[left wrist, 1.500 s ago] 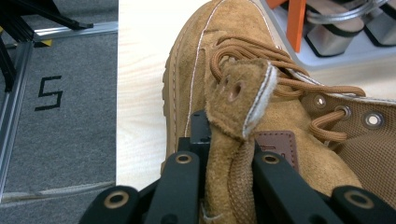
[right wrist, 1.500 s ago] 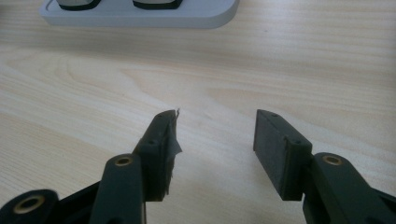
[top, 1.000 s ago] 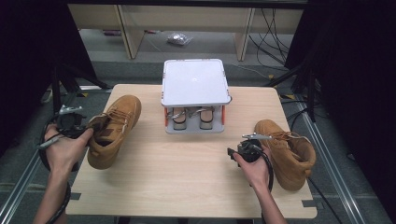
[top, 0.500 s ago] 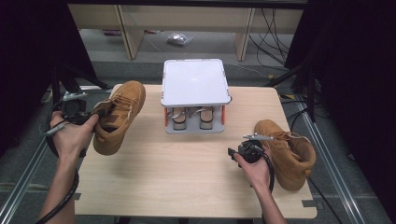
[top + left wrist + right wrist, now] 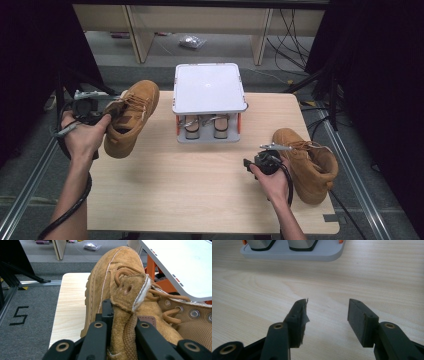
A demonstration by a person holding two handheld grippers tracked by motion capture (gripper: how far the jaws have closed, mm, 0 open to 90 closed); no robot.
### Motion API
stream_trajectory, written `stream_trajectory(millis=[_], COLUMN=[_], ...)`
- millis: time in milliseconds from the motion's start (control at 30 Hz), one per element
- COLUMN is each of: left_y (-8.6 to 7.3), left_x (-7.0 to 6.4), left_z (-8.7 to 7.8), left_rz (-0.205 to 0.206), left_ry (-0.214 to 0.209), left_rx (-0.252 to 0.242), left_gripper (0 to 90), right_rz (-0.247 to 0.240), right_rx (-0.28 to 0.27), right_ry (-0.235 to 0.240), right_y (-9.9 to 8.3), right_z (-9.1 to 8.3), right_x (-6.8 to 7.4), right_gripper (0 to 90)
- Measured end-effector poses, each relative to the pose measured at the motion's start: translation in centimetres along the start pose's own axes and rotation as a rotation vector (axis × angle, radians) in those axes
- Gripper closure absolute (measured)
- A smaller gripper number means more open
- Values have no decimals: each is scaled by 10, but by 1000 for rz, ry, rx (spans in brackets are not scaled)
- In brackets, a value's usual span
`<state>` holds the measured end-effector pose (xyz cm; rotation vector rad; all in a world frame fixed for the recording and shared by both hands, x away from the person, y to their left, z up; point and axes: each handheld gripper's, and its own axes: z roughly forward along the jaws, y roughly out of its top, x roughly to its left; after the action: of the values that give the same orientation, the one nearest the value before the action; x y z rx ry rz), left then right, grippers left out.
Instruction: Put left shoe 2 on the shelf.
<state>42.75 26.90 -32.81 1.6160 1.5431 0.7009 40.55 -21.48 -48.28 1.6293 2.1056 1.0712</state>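
Between left hand-held gripper (image 5: 120, 322) jaws, boot tongue (image 5: 128, 302).

Looks like a lab / test rig setup, not a home. Light wood table (image 5: 200, 195) sits inside black curtains (image 5: 30, 65) w/ metal rails (image 5: 25, 190) along the sides, grey carpet floor (image 5: 50, 150) w/ black tape marks. Loose cables (image 5: 290, 25) in the back, plus what's prob a shelf or bench frame (image 5: 135, 30), hard to tell.
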Motion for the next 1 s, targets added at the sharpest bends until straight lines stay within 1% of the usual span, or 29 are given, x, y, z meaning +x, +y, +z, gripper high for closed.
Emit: stream_trajectory(millis=[67, 100, 133, 233, 267, 333, 433, 533, 633, 700, 733, 767, 800, 833, 867, 933, 967, 1000], left_y=[2, 4, 5, 10, 12, 14, 18, 22, 25, 27, 28, 29, 30, 31, 32, 35, 36, 37], left_x=[0, -1, -2, -4, -5, -6, -9, -12, -14, -16, -16, -17, -17, -17, -17, -18, -19, -19], left_z=[2, 3, 3, 5, 5, 5, 6, 8, 10, 11, 11, 12, 12, 12, 12, 11, 11, 11], left_rz=[-1, -5, -2, -6, -8, -9, -10, -11, -14, -16, -16, -21, -22, -28, -32, -34, -33, -35], left_ry=[-1, -1, -2, -3, -5, -6, -12, -15, -19, -23, -25, -28, -30, -37, -42, -45, -47, -45], left_rx=[0, -3, -3, -12, -14, -19, -31, -36, -42, -46, -47, -51, -50, -55, -58, -64, -66, -70], left_gripper=[839, 839, 839, 839, 839, 839, 839, 839, 839, 839, 839, 839, 839, 839, 839, 839, 839, 839], right_rz=[2, 6, -10, -19, -19, -23, -10, -15, -16, -16, 5, 12, 6, 30, 22, 21, 11, -13], right_rx=[1, 0, -5, 8, -2, -6, -5, -8, -11, -11, -11, -9, -14, -6, -7, -8, -11, -12], right_ry=[-4, 3, 8, -8, 13, 10, 8, 11, 0, 0, 2, 4, 4, 3, 6, 5, 3, 0], right_y=[0, -1, -1, -1, -1, 0, 0, 0, 0, 0, 0, 0, 0, 0, 0, -1, -1, 0], right_z=[0, 1, 1, 1, 1, 1, 0, -1, -1, -1, -1, -1, -1, -2, -2, -2, -1, -1], right_x=[0, 0, -2, -2, -1, -1, -1, -2, -2, -2, 0, 0, -1, 1, 1, 1, 0, -2], right_gripper=[502, 502, 502, 502, 502, 502, 502, 502, 502, 502, 502, 503, 503, 503, 503, 503, 503, 503])
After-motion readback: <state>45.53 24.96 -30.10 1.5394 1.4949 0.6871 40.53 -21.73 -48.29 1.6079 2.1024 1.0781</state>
